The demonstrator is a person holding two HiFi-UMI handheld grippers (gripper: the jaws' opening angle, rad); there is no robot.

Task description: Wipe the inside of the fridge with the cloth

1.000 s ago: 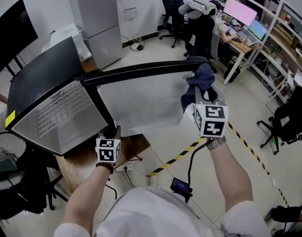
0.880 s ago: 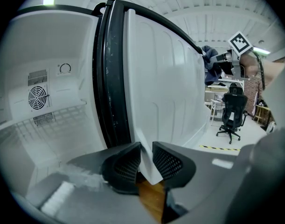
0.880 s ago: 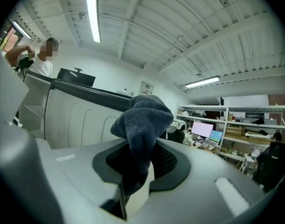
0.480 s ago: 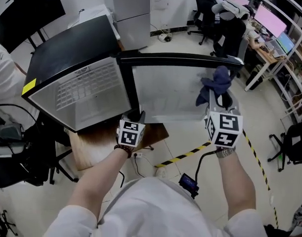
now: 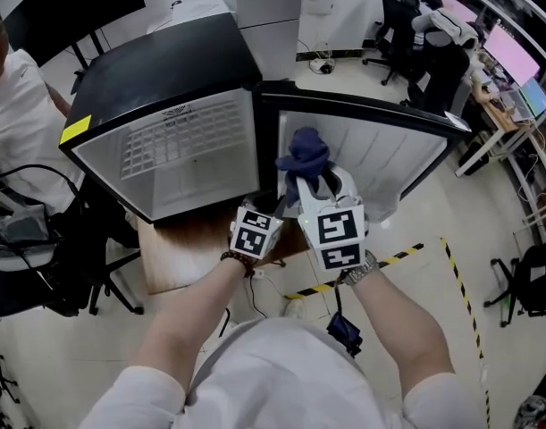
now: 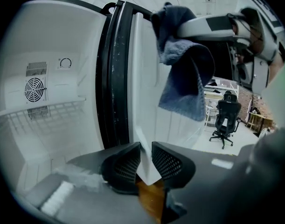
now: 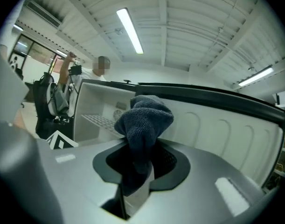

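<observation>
Fridge: A small black fridge stands on the wooden table. Only the table's near edge shows bare wood.
Door: The white door is swung open to the right.
Inside: I see a wire shelf and a round fan on the back wall.
Left gripper: My left gripper is low, at the door's bottom edge, close to the hinge end.
Left fingers: These fingers have just been closing. The thin white door edge is between them, and they grasp it.
Right gripper: My right gripper is just beside the left one, a bit higher, in front of the door's inner side.
Right fingers: They are clenched on the cloth.
Cloth: The dark blue cloth bunches up above the right fingers. It is just by the fridge's opening, next to the door's inner side. I cannot tell if it touches.
Around: A person in a white shirt is left of the fridge. An office chair stands on the floor past the door.
</observation>
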